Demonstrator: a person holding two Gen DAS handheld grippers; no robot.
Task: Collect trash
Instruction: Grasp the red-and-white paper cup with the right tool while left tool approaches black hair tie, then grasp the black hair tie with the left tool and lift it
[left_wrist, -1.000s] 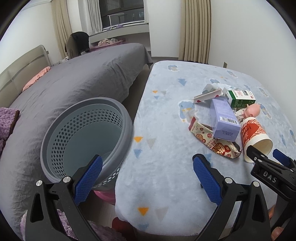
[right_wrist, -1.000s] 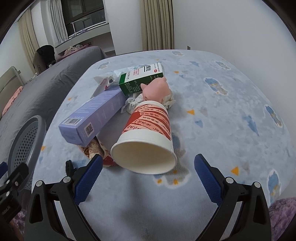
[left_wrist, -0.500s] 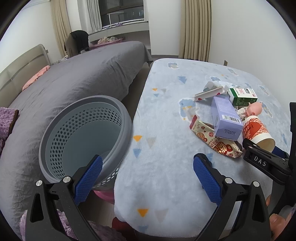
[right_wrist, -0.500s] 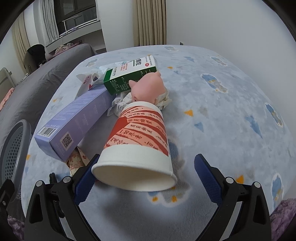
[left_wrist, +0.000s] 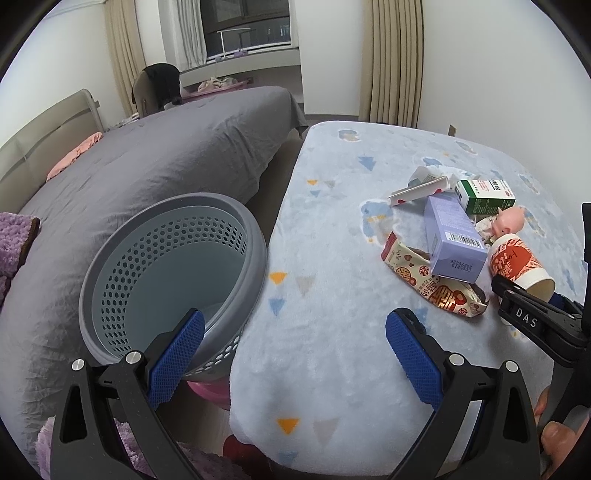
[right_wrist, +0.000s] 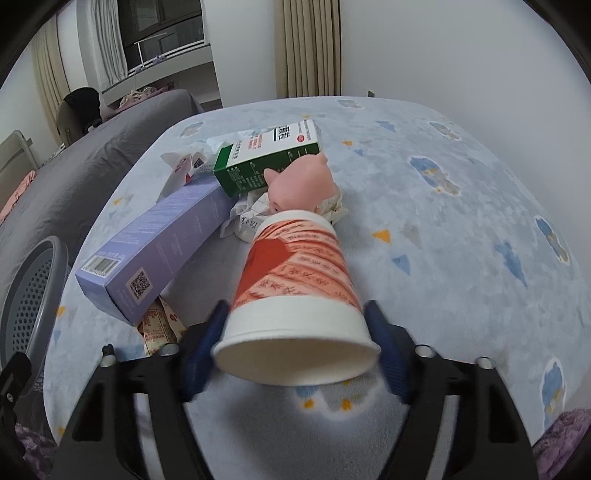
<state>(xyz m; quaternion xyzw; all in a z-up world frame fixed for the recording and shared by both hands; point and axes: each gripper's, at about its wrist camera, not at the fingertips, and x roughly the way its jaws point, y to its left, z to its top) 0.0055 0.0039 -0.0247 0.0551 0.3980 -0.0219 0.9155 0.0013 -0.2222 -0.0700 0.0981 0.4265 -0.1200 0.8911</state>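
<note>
Right wrist view, right tool closing around conical paper cup

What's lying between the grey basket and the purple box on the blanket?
Only bare blanket and the near end of the flattened snack wrapper that runs under the purple box; the left wrist view shows the stretch from the basket.

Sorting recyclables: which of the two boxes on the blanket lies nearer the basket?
The long purple box, barcode end toward the basket. The green box lies beyond it.
</note>
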